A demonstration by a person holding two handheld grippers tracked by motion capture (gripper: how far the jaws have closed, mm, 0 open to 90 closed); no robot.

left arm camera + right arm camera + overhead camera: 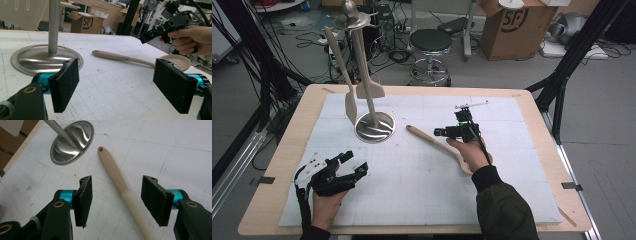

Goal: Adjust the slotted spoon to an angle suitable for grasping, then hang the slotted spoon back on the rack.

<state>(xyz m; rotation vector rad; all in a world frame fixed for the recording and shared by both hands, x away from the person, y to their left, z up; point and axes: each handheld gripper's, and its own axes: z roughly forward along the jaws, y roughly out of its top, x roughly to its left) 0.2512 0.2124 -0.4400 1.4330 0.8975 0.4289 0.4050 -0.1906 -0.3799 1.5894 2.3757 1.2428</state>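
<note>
The slotted spoon point(439, 142) lies flat on the white worktop point(412, 190), under the right tongs point(447, 132), whose 2 jaws stand apart on both sides of its handle without touching it. Its long axis runs diagonally: the handle end with the hole points toward the metal stand base point(374, 127), and the perforated bowl lies near the person's right hand point(472, 152). The left tongs point(352, 162) are well apart from it, jaws wide and empty.
</note>
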